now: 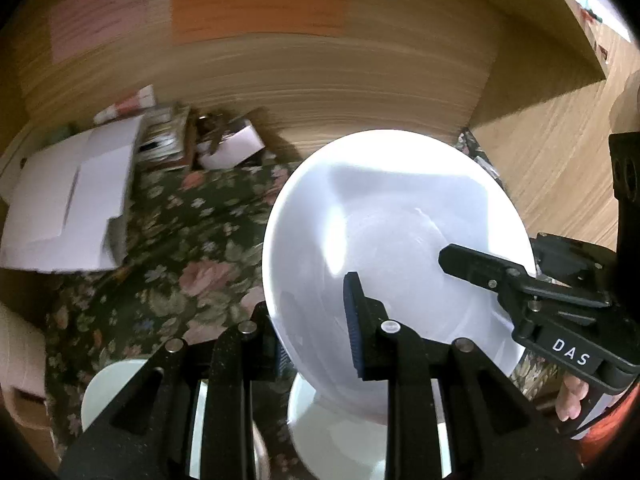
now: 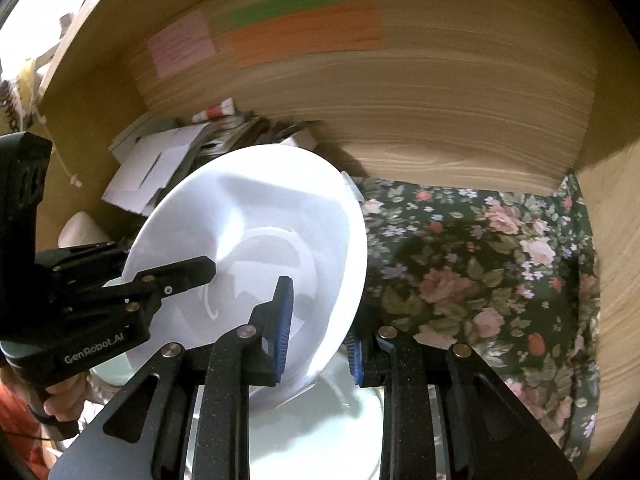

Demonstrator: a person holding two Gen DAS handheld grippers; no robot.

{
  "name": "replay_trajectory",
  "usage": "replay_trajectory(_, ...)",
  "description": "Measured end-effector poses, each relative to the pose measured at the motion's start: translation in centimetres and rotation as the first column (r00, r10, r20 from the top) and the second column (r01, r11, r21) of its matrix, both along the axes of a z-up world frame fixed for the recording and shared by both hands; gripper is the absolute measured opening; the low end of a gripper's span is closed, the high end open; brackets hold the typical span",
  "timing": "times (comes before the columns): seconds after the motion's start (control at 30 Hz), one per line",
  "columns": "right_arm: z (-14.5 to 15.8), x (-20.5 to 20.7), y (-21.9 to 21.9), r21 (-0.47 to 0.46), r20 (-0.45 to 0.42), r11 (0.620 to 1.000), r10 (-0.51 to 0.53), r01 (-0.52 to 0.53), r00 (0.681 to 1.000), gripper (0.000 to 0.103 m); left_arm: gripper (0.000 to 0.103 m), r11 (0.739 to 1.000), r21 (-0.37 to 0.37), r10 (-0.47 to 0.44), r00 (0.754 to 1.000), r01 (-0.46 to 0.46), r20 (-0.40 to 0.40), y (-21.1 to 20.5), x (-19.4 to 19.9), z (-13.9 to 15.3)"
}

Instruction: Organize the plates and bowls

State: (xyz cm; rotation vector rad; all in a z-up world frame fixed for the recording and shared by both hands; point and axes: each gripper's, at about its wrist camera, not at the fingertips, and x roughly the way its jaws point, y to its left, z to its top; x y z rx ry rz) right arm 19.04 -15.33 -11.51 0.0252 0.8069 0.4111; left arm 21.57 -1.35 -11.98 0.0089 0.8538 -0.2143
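The white bowl (image 1: pixel 396 240) hangs in the air between your two grippers, tilted so its hollow faces both cameras. Your left gripper (image 1: pixel 316 328) pinches the bowl's near rim, with one blue-padded finger inside the hollow and the other behind the wall. Your right gripper (image 2: pixel 320 332) does the same on the opposite rim, its jaws nearly pressed together with only the thin wall between the blue pads (image 2: pixel 282 320). In each wrist view the other gripper reaches in from the side, its black finger lying across the bowl's inner face.

Directly below the held bowl sits more white crockery: a second white dish (image 2: pixel 320 420) under the right gripper, and another pale plate (image 1: pixel 104 392) low on the left of the left view. All of this rests on a dark tablecloth (image 2: pixel 480 280) printed with pink roses.

To the left, white cardboard boxes (image 1: pixel 68 208) and a jumble of papers (image 1: pixel 168 140) crowd the cloth. A wooden wall (image 1: pixel 320 92) closes off the back, carrying pink, green and orange paper notes (image 1: pixel 256 12). The cloth to the right of the bowl lies bare, bounded by a wooden side panel (image 2: pixel 612 240).
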Motion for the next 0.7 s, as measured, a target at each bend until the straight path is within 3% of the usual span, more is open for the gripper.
replay_trajectory(0.7,-1.8,-2.1,10.8,0.025,-0.028,0.979,0.204,-0.204,0.978,0.022,0.024,0.981,-0.022,0.194,0.981,-0.194,-0.003,11.1,-7.2,-0.9)
